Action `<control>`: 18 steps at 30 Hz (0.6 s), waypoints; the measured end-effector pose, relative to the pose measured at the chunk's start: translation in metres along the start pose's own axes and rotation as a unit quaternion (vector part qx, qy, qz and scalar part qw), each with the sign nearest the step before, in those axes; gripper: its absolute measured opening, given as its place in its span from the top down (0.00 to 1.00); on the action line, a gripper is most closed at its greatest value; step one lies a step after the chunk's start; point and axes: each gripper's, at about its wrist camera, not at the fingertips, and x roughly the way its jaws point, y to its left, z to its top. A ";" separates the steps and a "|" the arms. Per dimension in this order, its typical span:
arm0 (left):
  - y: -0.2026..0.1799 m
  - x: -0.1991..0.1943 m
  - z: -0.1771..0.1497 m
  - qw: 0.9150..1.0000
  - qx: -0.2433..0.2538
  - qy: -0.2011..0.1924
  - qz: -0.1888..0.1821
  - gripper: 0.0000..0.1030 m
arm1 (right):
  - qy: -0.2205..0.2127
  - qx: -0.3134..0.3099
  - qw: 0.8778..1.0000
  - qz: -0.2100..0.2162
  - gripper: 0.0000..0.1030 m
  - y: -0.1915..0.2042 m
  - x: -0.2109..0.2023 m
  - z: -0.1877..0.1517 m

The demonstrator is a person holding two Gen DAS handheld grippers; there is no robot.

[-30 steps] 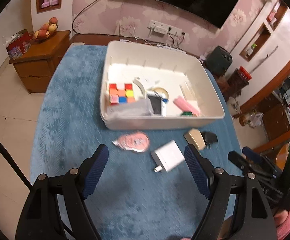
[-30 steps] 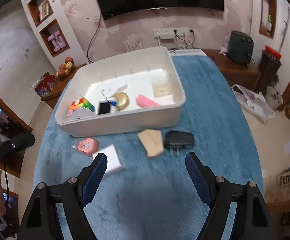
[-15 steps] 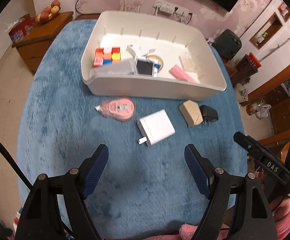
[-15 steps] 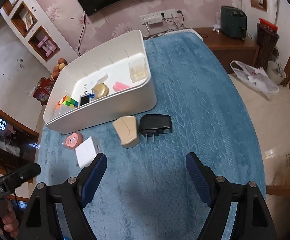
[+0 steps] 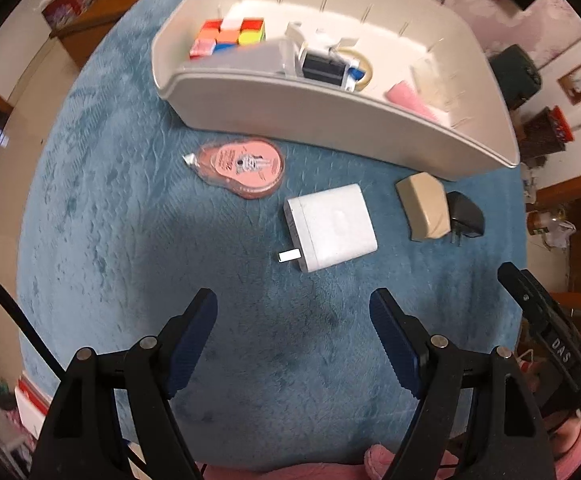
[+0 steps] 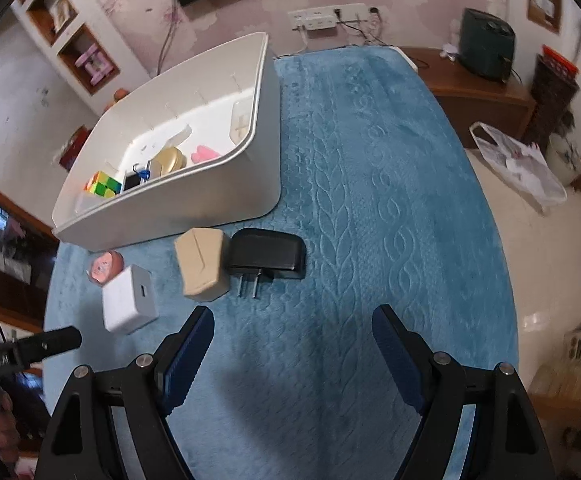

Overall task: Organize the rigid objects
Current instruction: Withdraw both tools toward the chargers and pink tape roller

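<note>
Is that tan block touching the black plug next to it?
Touching, it seems. In the right wrist view the tan block and black plug sit side by side with no blue cloth showing between them.

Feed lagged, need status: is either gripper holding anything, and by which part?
Nothing is held. Left gripper and right gripper are both open and empty above the blue cloth.

Left tongs (image 5: 293, 312) point steeply down over the blue surface (image 5: 130, 240), blue-padded jaws spread wide with nothing between them; a pink sleeve (image 5: 290, 470) shows at the lower edge behind them. Right tongs (image 6: 293, 330) tilt downward too, jaws likewise apart and empty; each pair appears at the edge of the other's view.
</note>
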 end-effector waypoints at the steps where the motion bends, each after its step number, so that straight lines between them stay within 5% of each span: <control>1: -0.002 0.004 0.002 1.000 -0.005 0.005 0.003 0.21 | -0.001 -0.013 1.000 0.000 0.20 0.000 0.003 0.001; 18: -0.024 0.038 0.036 0.997 -0.044 0.043 0.043 0.21 | -0.042 -0.162 0.986 0.022 0.20 0.013 0.037 0.001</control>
